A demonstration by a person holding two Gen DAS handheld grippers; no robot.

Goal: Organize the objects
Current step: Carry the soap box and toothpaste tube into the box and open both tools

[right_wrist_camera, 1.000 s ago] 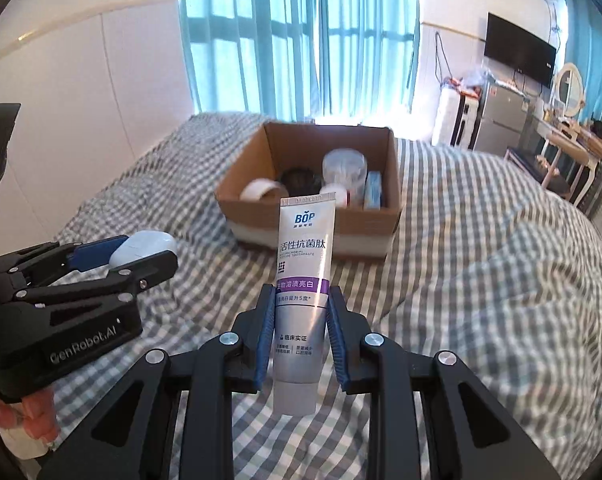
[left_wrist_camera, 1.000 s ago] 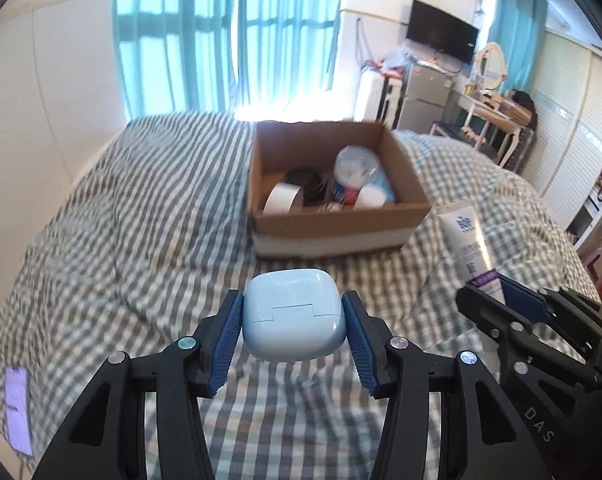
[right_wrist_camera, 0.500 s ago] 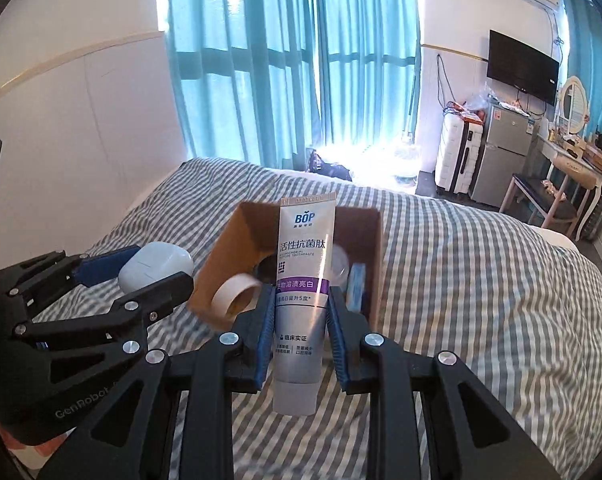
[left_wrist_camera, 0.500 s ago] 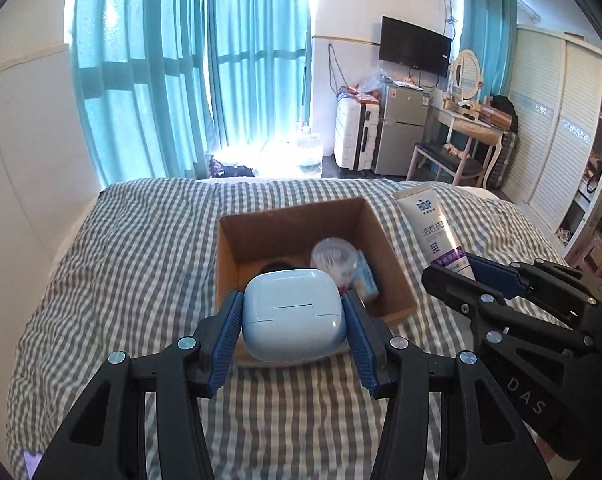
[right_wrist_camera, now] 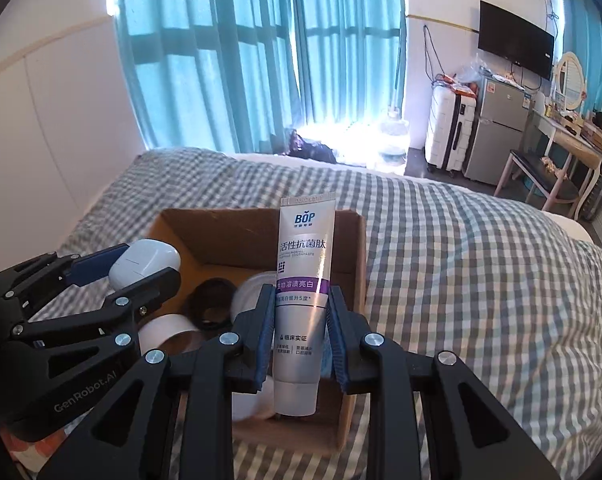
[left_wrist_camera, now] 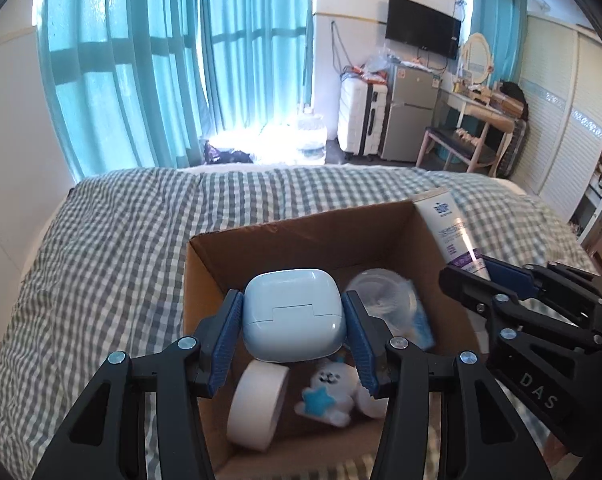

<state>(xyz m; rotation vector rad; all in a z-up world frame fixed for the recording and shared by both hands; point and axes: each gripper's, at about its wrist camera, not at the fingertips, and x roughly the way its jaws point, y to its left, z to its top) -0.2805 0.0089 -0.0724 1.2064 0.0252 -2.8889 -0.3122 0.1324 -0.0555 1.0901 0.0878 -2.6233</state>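
Grippers are both hovering loaded above the cardboard box (left_wrist_camera: pixel 205 264): left gripper (left_wrist_camera: pixel 293 320) is clamping the earbud case (left_wrist_camera: pixel 293 314) over its centre, while right gripper (right_wrist_camera: pixel 301 328) is pinching the toothpaste tube (right_wrist_camera: pixel 305 276), long axis upright, over the right-hand wall.

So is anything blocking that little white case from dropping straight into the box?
No lid or flap covers the cardboard box. Under the earbud case lie a tape roll and a plush toy, so it would land on or beside them.
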